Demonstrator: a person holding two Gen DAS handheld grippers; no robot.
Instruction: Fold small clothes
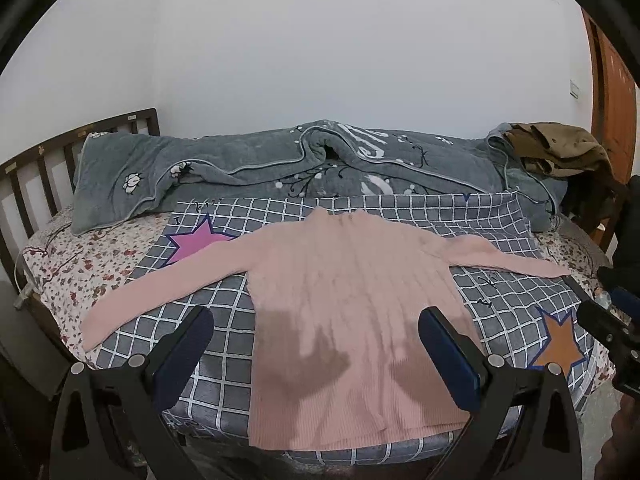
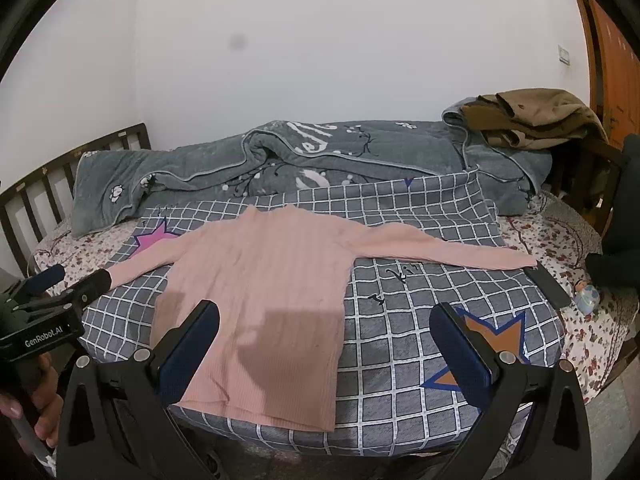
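A home bedroom: a bed (image 1: 60, 276) with a wooden headboard (image 1: 36, 168), a rumpled grey quilt (image 1: 248, 172) and a floral sheet (image 1: 92, 264).

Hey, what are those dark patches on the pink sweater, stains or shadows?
Shadows, most likely: in the left wrist view two finger-shaped patches fall on the pink sweater between the open left gripper; in the right wrist view, one blocky patch near the right gripper.
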